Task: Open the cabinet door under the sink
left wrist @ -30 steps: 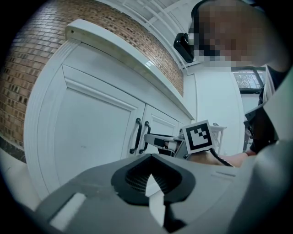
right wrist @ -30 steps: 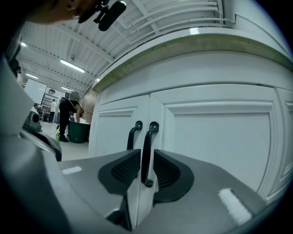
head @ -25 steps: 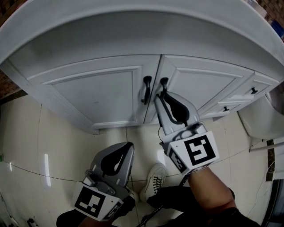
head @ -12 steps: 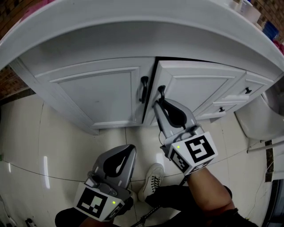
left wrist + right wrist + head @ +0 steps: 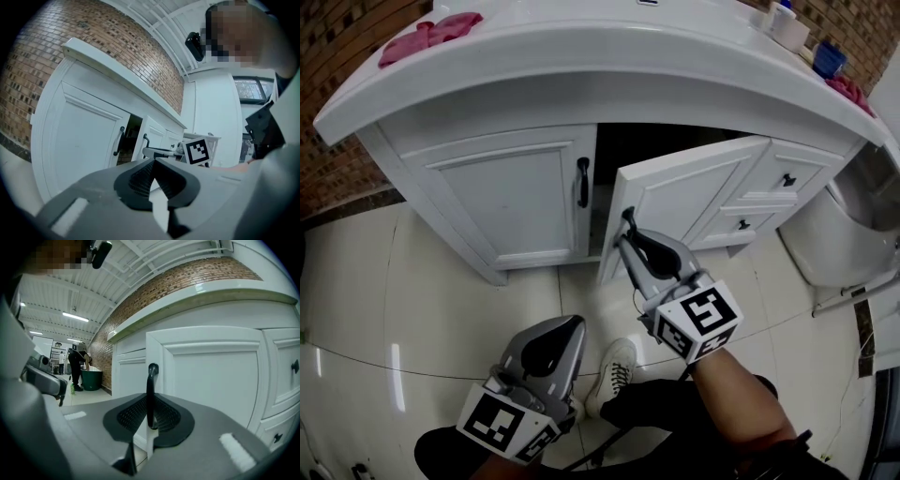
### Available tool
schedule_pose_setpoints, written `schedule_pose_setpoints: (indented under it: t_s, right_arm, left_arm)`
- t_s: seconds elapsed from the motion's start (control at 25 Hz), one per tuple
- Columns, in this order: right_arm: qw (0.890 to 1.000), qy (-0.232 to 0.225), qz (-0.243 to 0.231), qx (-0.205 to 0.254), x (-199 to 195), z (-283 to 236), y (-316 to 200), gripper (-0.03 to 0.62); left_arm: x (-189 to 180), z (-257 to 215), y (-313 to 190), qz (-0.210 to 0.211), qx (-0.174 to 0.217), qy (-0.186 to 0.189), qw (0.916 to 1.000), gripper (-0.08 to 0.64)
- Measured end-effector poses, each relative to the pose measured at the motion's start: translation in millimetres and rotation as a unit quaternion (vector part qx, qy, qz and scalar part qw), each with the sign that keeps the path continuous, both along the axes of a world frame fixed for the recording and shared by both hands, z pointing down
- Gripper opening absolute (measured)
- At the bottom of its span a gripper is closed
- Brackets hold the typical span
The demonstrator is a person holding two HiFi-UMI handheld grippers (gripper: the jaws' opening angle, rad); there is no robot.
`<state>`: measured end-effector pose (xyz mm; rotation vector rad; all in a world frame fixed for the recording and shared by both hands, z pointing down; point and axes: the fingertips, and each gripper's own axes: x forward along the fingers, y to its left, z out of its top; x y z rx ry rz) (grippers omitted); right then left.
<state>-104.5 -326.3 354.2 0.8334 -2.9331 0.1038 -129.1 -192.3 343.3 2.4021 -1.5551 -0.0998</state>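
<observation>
A white vanity cabinet stands under the sink counter (image 5: 581,56). Its right door (image 5: 684,202) is swung partly outward, showing a dark gap (image 5: 623,150) behind it. My right gripper (image 5: 628,228) is shut on that door's black handle (image 5: 151,394), which runs upright between the jaws in the right gripper view. The left door (image 5: 502,197) stays closed, its black handle (image 5: 582,182) untouched. My left gripper (image 5: 567,328) hangs low over the floor, shut with nothing in it; in its own view (image 5: 153,161) the jaws meet.
Two small drawers (image 5: 769,192) with black knobs sit right of the open door. A white bin (image 5: 844,225) stands at the right. Pink cloths (image 5: 427,36) and bottles (image 5: 787,23) lie on the counter. A white shoe (image 5: 609,370) rests on the tile floor below.
The right door has swung from closed to well open, pulled by my right gripper on its handle. The view has tipped up to show the countertop. My left gripper barely moved.
</observation>
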Motion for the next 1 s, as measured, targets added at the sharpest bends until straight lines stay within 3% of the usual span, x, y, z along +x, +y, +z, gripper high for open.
schedule_pose_setpoints:
  t_s: [0.6,1.0]
  right_arm:
    - [1.000,-0.006,-0.002,0.008,67,0,49,0.046]
    - [1.000,-0.004,0.025,0.009,126,2,69,0.046]
  left_arm:
    - [52,-7,72,0.013,0.000,-0.013,0.9998,0.005]
    - [76,-8,94,0.026,0.000,-0.012,0.9996,0.005]
